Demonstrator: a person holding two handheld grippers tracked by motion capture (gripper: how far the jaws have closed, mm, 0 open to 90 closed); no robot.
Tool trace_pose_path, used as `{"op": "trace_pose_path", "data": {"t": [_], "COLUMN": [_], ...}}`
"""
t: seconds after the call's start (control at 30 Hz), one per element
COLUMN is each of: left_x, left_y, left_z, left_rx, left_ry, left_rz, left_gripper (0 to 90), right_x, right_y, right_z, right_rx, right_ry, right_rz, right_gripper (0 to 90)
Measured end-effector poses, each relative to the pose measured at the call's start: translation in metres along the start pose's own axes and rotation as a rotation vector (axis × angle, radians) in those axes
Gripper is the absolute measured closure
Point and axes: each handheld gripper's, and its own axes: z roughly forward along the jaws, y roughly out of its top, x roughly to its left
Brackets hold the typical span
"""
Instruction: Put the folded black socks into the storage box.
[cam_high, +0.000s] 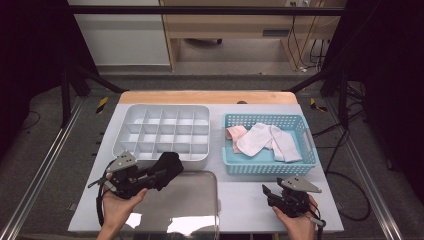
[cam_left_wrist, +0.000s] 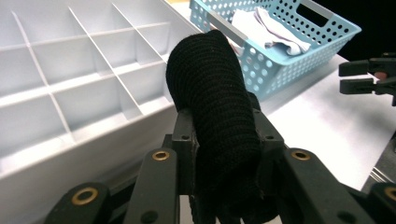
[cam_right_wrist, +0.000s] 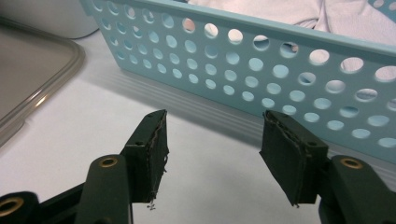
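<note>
The left gripper (cam_high: 159, 174) was clamped on a rolled black sock (cam_left_wrist: 212, 116), held just above the near edge of the white divided tray (cam_high: 131, 131). The right gripper (cam_right_wrist: 212, 156) stood apart and empty beside the blue basket (cam_right_wrist: 299, 88). The roll could have loosened and unfurled, or snagged on a divider.

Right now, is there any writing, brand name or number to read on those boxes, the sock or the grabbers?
None can be read.
The white divided organizer, the blue basket, the black sock clamped in the left gripper and the open right gripper bear no print.
The yellow-and-black floor strips are plain stripes.
</note>
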Motion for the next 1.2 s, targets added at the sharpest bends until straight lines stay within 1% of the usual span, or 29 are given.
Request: {"op": "trace_pose_path", "data": {"t": [0.1,0.2,0.43,0.53,0.6,0.7,0.77,0.9,1.03,1.2], "left_x": [0.004,0.011,0.028,0.038,0.045,0.053,0.058,0.069,0.081,0.097], "left_y": [0.008,0.016,0.032,0.038,0.042,0.049,0.051,0.055,0.055,0.048], "left_z": [-0.002,-0.003,-0.005,-0.006,-0.006,-0.009,-0.01,-0.009,-0.001,0.01], "left_rx": [0.009,0.01,0.026,0.036,0.042,0.048,0.048,0.065,0.103,0.153], "left_ry": [0.02,0.029,0.082,0.11,0.132,0.173,0.182,0.201,0.216,0.234], "left_rz": [0.016,0.013,0.018,0.006,0.007,0.005,-0.005,-0.017,-0.031,-0.048], "left_gripper": [67.3,67.3,67.3,67.3,67.4,67.4,67.4,67.4,67.4,67.6], "right_x": [-0.001,-0.001,0.0,0.001,0.002,0.002,0.002,0.004,0.003,0.002], "right_y": [0.0,0.0,-0.001,-0.001,0.0,-0.001,-0.001,-0.001,-0.002,-0.001], "right_z": [0.0,-0.001,0.001,0.001,0.0,0.001,0.001,0.002,0.004,0.004], "right_rx": [0.004,0.005,0.015,0.016,0.013,0.014,0.016,0.021,0.025,0.031], "right_ry": [-0.001,0.002,0.01,0.013,0.02,0.018,0.019,0.028,0.029,0.034], "right_rz": [-0.003,0.005,0.001,-0.007,-0.005,-0.01,-0.012,-0.009,-0.017,-0.01], "right_gripper": [41.1,40.9,40.6,40.6,40.5,40.5,40.5,40.6,40.6,40.6]}}
